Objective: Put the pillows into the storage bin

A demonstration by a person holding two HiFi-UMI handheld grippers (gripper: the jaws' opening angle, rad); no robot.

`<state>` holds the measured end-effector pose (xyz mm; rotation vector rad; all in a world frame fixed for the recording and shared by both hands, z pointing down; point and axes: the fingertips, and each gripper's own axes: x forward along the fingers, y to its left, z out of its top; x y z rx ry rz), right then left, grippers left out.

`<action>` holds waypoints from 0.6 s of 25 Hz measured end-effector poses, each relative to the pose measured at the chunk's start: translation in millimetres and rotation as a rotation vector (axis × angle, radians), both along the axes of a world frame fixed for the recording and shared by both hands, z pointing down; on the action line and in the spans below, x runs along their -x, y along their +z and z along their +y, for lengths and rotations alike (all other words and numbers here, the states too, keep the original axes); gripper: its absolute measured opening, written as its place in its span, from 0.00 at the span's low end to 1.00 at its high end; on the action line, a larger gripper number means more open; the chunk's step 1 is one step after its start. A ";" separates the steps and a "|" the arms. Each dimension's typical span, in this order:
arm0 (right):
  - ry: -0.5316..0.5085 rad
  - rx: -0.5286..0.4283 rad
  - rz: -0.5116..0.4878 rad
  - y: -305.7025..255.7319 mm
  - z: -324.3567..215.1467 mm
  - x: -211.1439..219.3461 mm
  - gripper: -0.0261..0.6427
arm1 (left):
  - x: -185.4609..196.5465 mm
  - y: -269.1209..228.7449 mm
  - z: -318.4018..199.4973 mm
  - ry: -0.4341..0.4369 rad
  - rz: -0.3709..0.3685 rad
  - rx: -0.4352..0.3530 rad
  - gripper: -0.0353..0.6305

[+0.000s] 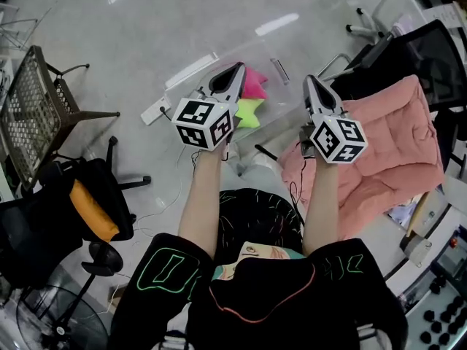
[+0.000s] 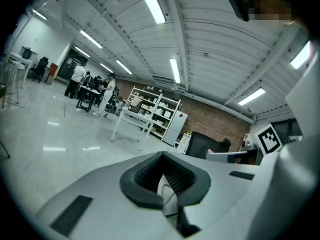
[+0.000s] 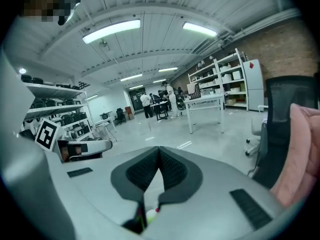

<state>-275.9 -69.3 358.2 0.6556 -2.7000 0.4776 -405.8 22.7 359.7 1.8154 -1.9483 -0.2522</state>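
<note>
A clear storage bin [image 1: 191, 70] stands on the floor in front of me in the head view. Inside it lie a pink pillow [image 1: 256, 84] and a yellow-green star pillow [image 1: 249, 112]. My left gripper [image 1: 238, 67] is held up over the bin, shut and empty. My right gripper [image 1: 309, 79] hangs beside it to the right, also shut and empty. A large pink cushion [image 1: 394, 137] is draped over a black chair [image 1: 419, 46] at the right. In the left gripper view the jaws [image 2: 162, 155] meet against the far room. The right gripper [image 3: 159, 149] points level, the pink cushion [image 3: 300, 154] at its right edge.
A mesh-backed chair [image 1: 29, 108] and a black office chair with an orange cushion [image 1: 91, 210] stand at the left. A white power strip [image 1: 155, 111] and cables lie near the bin. White shelving [image 2: 150, 111], tables and people show far off.
</note>
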 end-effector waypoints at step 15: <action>0.197 -0.242 -0.154 -136.0 -50.0 -107.8 0.04 | -84.4 -132.1 -61.4 0.068 -0.238 -0.128 0.04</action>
